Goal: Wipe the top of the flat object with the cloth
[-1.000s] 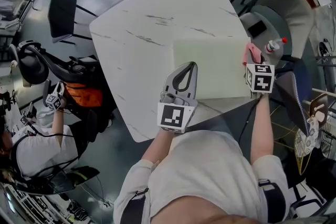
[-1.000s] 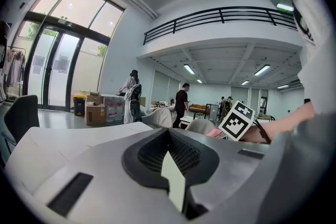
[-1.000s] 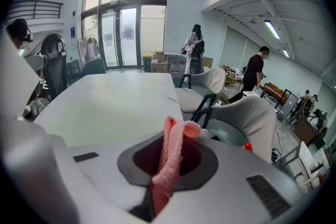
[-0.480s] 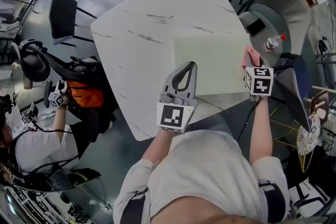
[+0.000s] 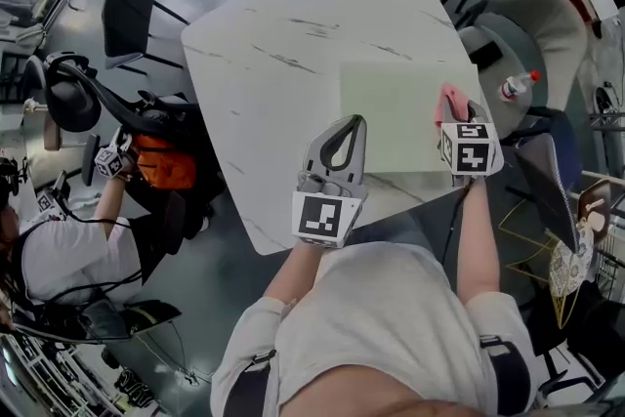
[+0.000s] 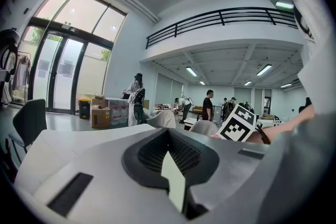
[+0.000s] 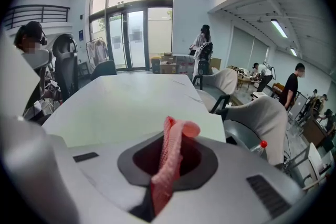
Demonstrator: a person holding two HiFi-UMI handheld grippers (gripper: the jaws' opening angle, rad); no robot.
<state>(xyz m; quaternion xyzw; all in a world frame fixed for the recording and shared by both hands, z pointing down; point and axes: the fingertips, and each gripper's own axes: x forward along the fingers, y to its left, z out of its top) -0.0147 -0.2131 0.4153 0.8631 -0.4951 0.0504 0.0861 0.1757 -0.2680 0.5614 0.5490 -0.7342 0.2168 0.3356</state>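
A pale green flat sheet [image 5: 391, 117] lies on the white marble-look table [image 5: 283, 63], near its front right edge. My left gripper [image 5: 350, 124] sits at the sheet's left edge, and a pale green sliver of the sheet [image 6: 174, 186] shows between its shut jaws [image 6: 170, 165]. My right gripper [image 5: 452, 117] is shut on a pink cloth [image 5: 450, 102] that rests over the sheet's right part. In the right gripper view the cloth [image 7: 176, 136] stands up out of the jaws [image 7: 168, 162], with the sheet [image 7: 121, 118] stretching ahead.
A bottle with a red cap [image 5: 515, 85] stands just off the table's right side among grey chairs [image 5: 532, 15]. A black chair [image 5: 127, 10] is at the far left. A seated person with another gripper [image 5: 59, 239] is at the lower left.
My right gripper has carried the pink cloth leftward, from the sheet's right edge onto its surface. The left gripper has stayed put on the sheet's left edge.
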